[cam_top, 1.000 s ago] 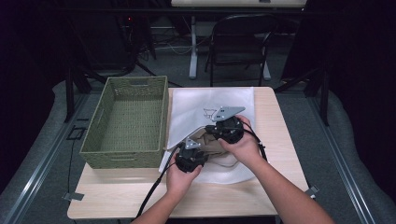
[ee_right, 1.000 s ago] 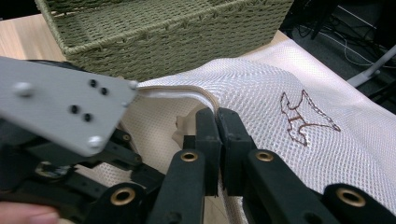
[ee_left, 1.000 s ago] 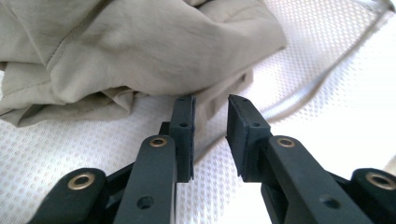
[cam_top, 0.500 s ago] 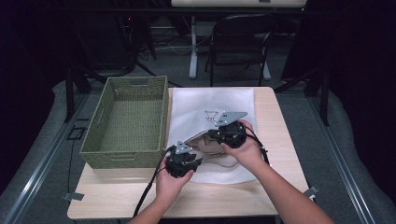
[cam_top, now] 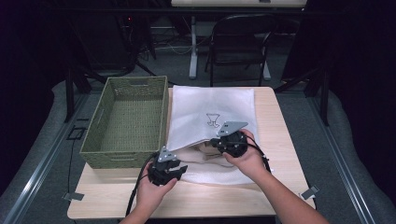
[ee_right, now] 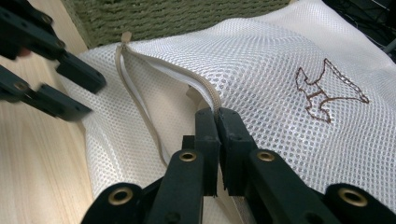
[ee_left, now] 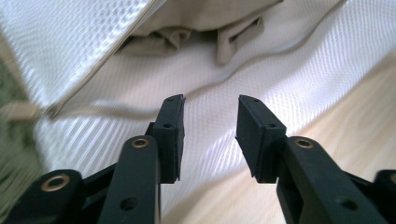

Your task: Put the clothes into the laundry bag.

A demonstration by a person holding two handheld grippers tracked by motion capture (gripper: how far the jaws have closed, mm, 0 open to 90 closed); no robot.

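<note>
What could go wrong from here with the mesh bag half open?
1. The right gripper pinches only the zipper edge of the mesh bag; a thin hold like that might slip if lifted.
2. The left gripper, whose fingers have just been opening with nothing between them, hangs near the bag's lower layer and may snag the mesh.
3. The beige garment inside could slide out.

White mesh-cloth laundry bag [cam_top: 210, 112], matt woven basket [cam_top: 128, 121], smooth wood table [cam_top: 280, 140]

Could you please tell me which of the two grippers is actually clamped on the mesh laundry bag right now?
The right gripper: its jaws are pinched shut on the mesh bag's zippered edge. The left gripper has its jaws apart, with nothing between them.
</note>
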